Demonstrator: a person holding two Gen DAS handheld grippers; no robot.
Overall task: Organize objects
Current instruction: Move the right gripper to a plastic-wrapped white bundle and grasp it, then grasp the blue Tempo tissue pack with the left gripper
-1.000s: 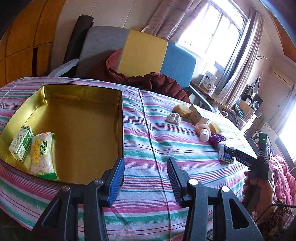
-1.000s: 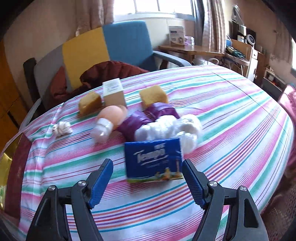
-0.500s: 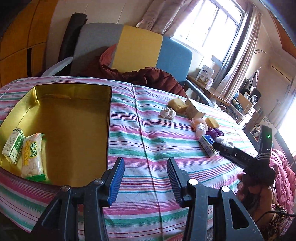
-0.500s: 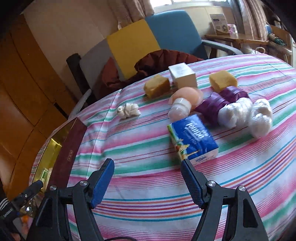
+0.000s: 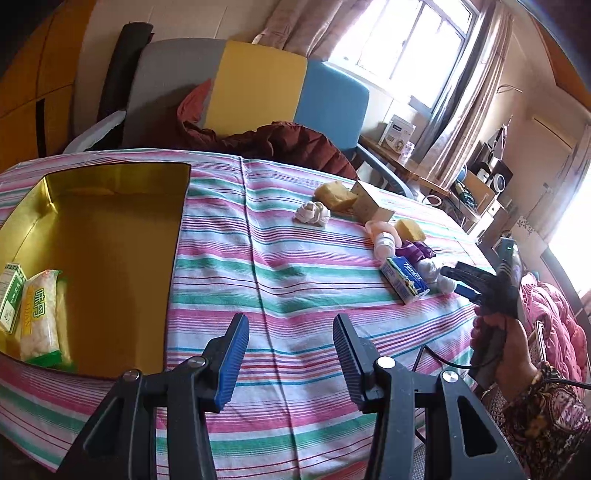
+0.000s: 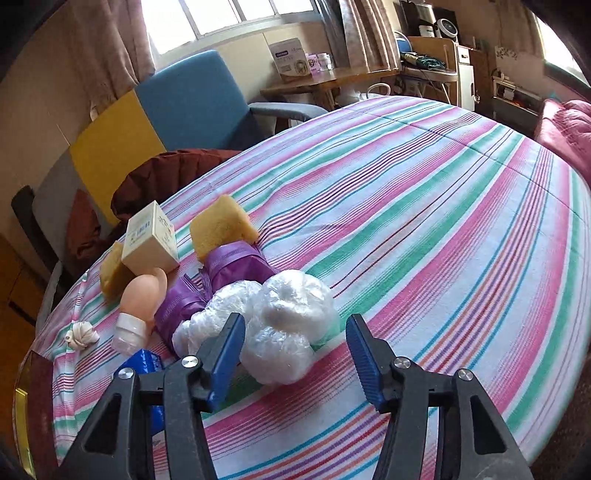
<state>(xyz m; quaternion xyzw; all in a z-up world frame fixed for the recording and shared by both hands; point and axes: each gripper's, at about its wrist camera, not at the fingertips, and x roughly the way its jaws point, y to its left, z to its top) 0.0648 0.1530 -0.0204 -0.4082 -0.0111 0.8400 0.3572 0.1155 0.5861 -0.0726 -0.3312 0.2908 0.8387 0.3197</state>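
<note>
Left gripper (image 5: 290,354) wide open, empty, hovers above striped bench (image 5: 280,266) beside gold tin (image 5: 110,236); tin holds green box (image 5: 9,295) and snack packet (image 5: 38,319). Right gripper (image 6: 295,354) wide open, empty; clear plastic bundle (image 6: 284,325) lies between its fingertips, touching left finger (image 6: 227,354). Blue tissue pack (image 5: 404,278) just left of it.

Striped tablecloth (image 5: 295,266) over everything. Colourblock chair (image 5: 255,88) behind, maroon jacket (image 5: 280,140) dumped on it. Cluttered desk (image 6: 332,77) by the window (image 6: 229,14).
</note>
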